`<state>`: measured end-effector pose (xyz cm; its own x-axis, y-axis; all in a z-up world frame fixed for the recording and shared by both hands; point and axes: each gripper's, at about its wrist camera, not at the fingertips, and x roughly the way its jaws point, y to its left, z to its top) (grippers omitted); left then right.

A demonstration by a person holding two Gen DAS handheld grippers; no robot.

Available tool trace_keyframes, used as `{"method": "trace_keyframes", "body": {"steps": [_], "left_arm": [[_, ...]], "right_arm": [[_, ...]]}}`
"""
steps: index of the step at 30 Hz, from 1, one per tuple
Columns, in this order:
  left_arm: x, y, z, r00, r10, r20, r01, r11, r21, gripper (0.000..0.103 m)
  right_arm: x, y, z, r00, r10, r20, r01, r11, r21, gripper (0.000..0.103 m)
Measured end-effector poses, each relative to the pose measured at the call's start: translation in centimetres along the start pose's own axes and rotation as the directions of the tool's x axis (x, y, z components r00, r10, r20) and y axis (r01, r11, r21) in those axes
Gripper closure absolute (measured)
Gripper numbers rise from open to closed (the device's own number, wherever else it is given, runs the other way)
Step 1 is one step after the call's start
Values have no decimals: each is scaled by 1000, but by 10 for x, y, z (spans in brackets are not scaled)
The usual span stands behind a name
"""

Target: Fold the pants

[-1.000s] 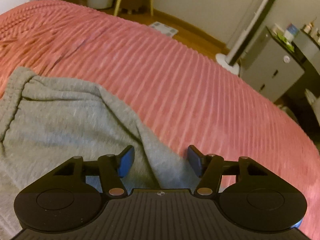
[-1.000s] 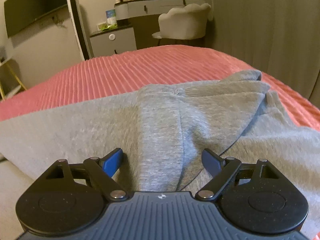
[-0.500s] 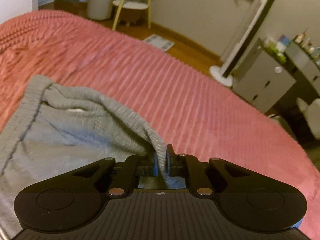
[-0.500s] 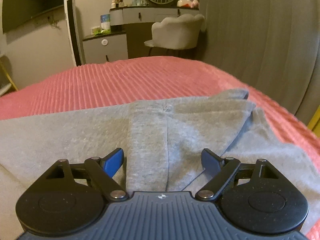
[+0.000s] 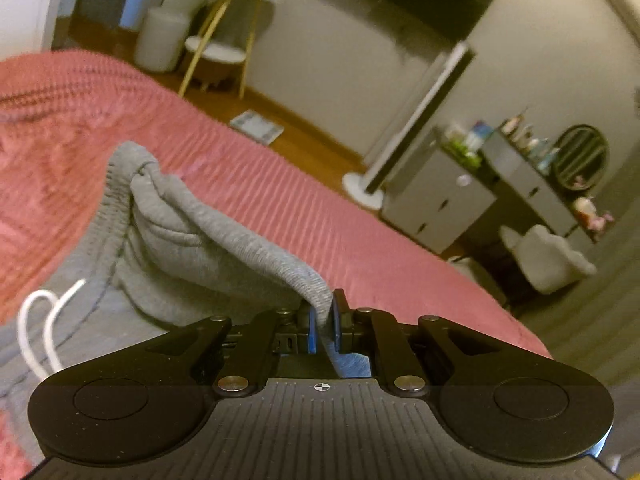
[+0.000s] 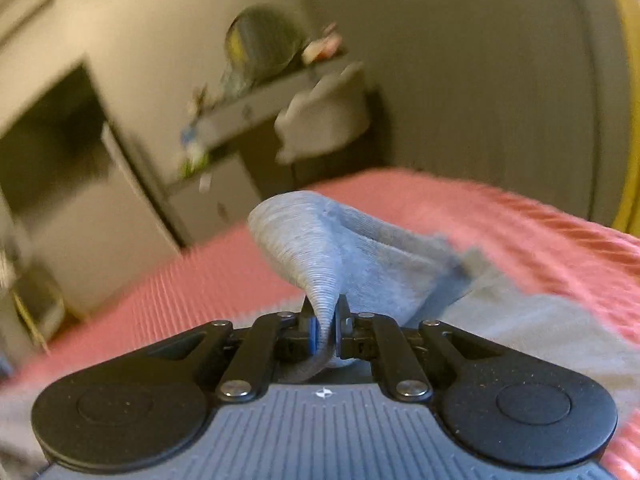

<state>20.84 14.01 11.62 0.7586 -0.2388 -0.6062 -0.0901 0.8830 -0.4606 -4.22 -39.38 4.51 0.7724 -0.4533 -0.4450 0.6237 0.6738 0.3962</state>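
The grey sweatpants lie on the pink ribbed bedspread, their white drawstring looping at the far left. The left gripper has its jaws clamped on the ribbed waistband edge, lifting it into a ridge. The right gripper pinches a raised fold of the same grey fabric, jaws nearly together.

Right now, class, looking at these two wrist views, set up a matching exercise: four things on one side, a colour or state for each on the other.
Things:
1. left gripper
2. pants
3. drawstring
4. bedspread

Descriptions:
A. white, looped
B. pink, ribbed
C. grey, lifted at a pinched edge
D. black, fingers shut on fabric

Pairs: 1-D, 2-C, 3-A, 4-B
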Motion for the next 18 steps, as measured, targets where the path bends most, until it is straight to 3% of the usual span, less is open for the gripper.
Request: {"method": "trace_keyframes", "body": {"steps": [2, 4, 7, 11, 13, 16, 18], "left_arm": [[-24, 7, -22, 1000, -20, 10, 20, 1000, 9, 93], [-38, 24, -53, 1000, -13, -15, 13, 1000, -7, 93], [-34, 54, -104, 996, 52, -74, -53, 998, -15, 92], [-18, 70, -151, 969, 204, -137, -197, 978, 65, 88], [-16, 73, -155, 962, 245, -122, -236, 968, 83, 74], [-20, 81, -140, 965, 252, -65, -252, 968, 19, 59], [-19, 89, -127, 960, 280, -29, -280, 960, -16, 48]], "right_arm": [[-27, -22, 10, 999, -15, 35, 13, 997, 71, 95], [-43, -43, 7, 998, -63, 16, 61, 992, 107, 95], [-42, -71, -16, 983, -161, -90, 169, 980, 101, 94], [-16, -105, -43, 942, -219, -255, 266, 949, 167, 91], [-15, -104, -43, 947, -218, -235, 259, 952, 161, 89], [-18, -99, -46, 951, -233, -202, 258, 960, 107, 69], [-17, -101, -54, 952, -228, -207, 251, 963, 96, 65]]}}
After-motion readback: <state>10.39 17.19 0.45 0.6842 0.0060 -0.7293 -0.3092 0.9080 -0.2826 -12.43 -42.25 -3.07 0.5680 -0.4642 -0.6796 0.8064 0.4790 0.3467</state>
